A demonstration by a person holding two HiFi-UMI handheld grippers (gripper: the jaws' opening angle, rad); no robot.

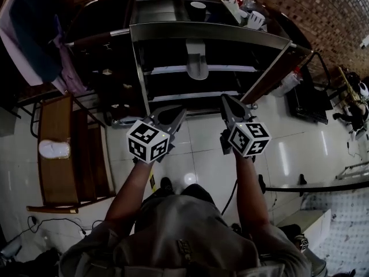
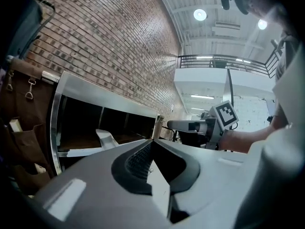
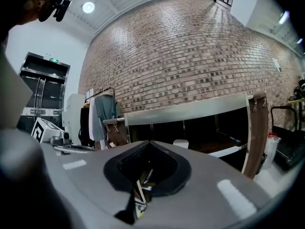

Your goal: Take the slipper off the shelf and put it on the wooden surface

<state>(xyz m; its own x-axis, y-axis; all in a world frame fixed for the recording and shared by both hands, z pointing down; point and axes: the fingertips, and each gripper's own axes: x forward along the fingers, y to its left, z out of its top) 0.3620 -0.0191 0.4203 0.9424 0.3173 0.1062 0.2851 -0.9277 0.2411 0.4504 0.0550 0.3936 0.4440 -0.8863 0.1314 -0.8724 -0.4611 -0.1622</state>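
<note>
A pale slipper (image 1: 196, 62) lies on the middle board of the dark metal shelf (image 1: 202, 32); it also shows in the left gripper view (image 2: 106, 138) and the right gripper view (image 3: 181, 143). A second white slipper (image 1: 54, 149) rests on the wooden bench (image 1: 60, 178) at the left. My left gripper (image 1: 176, 113) and right gripper (image 1: 226, 100) hover side by side over the floor in front of the shelf, short of it. Both are shut with nothing between their jaws, and their tips (image 2: 151, 140) (image 3: 149, 141) meet.
Clothes hang on a rack (image 1: 34, 33) left of the shelf. Small items stand on the shelf top (image 1: 242, 7). A white bottle (image 1: 288, 82) stands by the shelf's right side, with dark equipment (image 1: 314, 100) beyond. Pale floor tiles (image 1: 202, 154) lie between me and the shelf.
</note>
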